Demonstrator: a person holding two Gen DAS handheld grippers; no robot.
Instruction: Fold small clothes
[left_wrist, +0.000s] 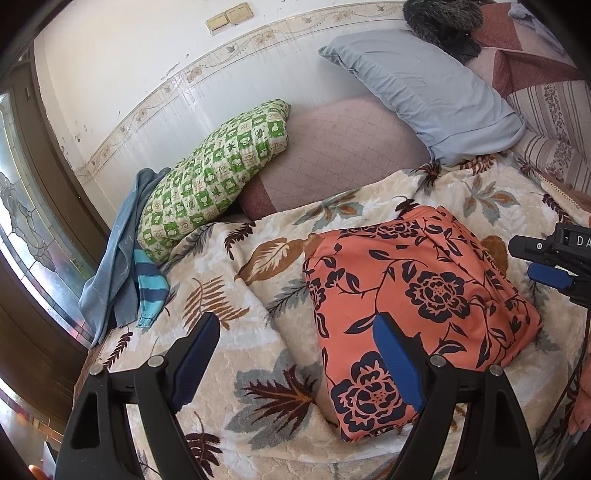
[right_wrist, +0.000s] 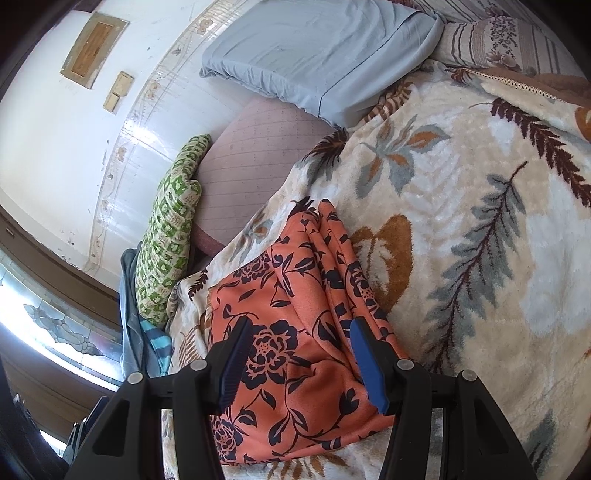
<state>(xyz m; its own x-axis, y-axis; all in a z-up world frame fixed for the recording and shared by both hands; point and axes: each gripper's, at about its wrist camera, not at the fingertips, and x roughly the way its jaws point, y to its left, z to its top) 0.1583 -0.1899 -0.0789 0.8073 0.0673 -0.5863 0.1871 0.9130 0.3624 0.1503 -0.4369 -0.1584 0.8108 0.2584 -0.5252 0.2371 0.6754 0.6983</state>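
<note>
- Orange floral garment (left_wrist: 417, 295), folded into a thick packet, lies on the leaf-patterned blanket (left_wrist: 258, 387) near the bed's near edge; one such garment shows.
- Left gripper (left_wrist: 295, 328) hangs over the blanket at the garment's left edge, pointing down at a slant, its jaws spread wide and empty; its right finger (left_wrist: 397, 365) is above the garment's near left corner, the left finger over bare blanket.
- Right gripper (right_wrist: 301, 332) hovers over the garment's near right part, slanted downward, jaws parted to either side of the cloth; whether the pads press the fabric I cannot tell.
- Blue garment with a striped sleeve (left_wrist: 122, 266) is draped at the bed's left edge, well apart from the orange one.
- Farther back, two pillows lean by the wall: one green checked pillow (left_wrist: 218, 173) and one grey-blue pillow (left_wrist: 417, 88), with a pink quilted bolster (left_wrist: 332, 155) between them.
</note>
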